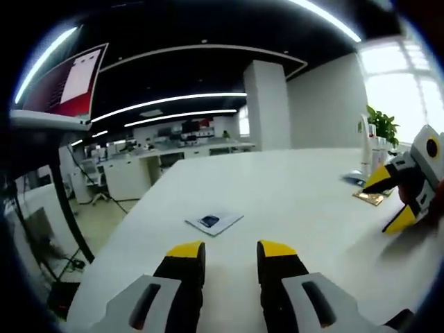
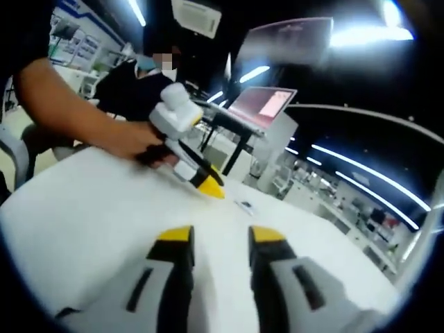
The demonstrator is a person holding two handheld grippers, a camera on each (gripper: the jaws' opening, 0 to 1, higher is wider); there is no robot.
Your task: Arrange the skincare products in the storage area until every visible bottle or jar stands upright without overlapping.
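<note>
Nearest the lens in the left gripper view, the left gripper (image 1: pixel 231 251) hangs low over the white table (image 1: pixel 291 201) with its yellow-tipped jaws apart and nothing between them. In the right gripper view the right gripper (image 2: pixel 220 237) is the same: jaws apart, empty, just above the bare tabletop.

The skincare products themselves are hard to make out. At the far right edge of the table in the left gripper view stands a tall pale bottle (image 1: pixel 365 149), upright, just in front of a green plant (image 1: pixel 383 125); whether it is one of the products cannot be told for sure. Near its foot lie a small flat gold-coloured thing (image 1: pixel 369 198) and a bluish flat item (image 1: pixel 354 179), both too small to name. The right gripper comes into that view from the right, close to these things but touching none of them.

Closer in, a leaflet (image 1: pixel 214 222) lies flat on the table, well apart from the bottle. Beyond are office desks (image 1: pixel 139 166) and a laptop (image 2: pixel 267 104) on a stand.

By the look of it the arranging is not yet under way: neither gripper holds anything, and no storage area with bottles or jars can be picked out. Everything appears left to do, starting with bringing the products into sight.
</note>
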